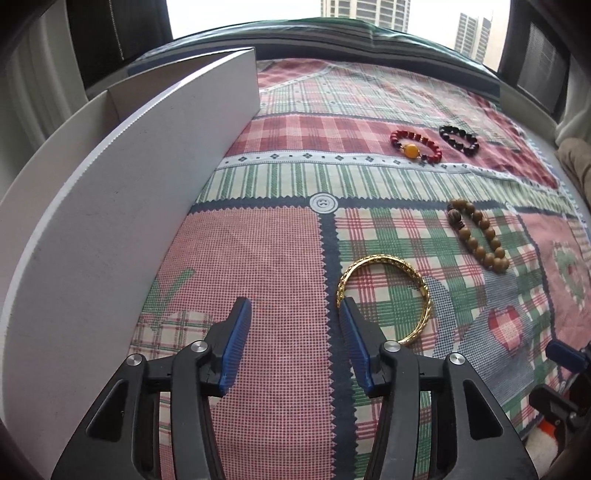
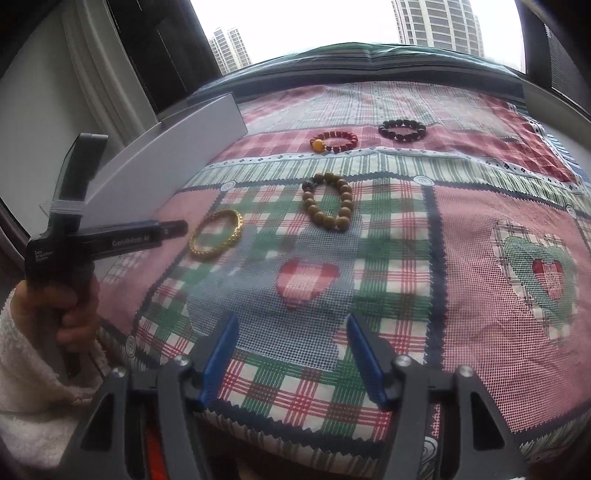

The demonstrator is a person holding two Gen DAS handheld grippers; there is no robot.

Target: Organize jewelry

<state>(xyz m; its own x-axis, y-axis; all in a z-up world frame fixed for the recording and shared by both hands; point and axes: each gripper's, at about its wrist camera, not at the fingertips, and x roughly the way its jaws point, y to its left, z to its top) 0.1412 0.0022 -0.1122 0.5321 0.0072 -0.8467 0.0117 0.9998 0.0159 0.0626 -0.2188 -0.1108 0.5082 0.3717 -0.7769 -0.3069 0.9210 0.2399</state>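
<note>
my left gripper point(image 1: 295, 314) hovers low over a patchwork quilt point(image 1: 273, 266), its blue-padded fingers point(image 1: 236, 343) spread wide and grasping nothing. the right finger's tip sits just at the near-left rim of a gold bangle point(image 1: 388, 299), which lies flat on the cloth; whether pad and metal touch i cannot tell. seen from my right wrist, the same tool reaches in from the left, its tip close beside the bangle point(image 2: 218, 234), my left hand point(image 2: 70, 310) wrapped round the handle.

my right gripper point(image 2: 291, 343) hangs released over the near edge of the bed, fingers parted, with only checked fabric between them and all the jewelry well beyond it.

beyond the bangle and a little right lies a tan wooden bead bracelet point(image 1: 476, 234). farther still, side by side on a red plaid patch, lie a red bead bracelet with one amber bead point(image 1: 415, 146) and, to its right, a dark bead bracelet point(image 1: 460, 140).

a white open box point(image 1: 122, 177) stands along the left side of the quilt, its long wall upright beside my left gripper. tower blocks point(image 2: 436, 22) show through the far window.
</note>
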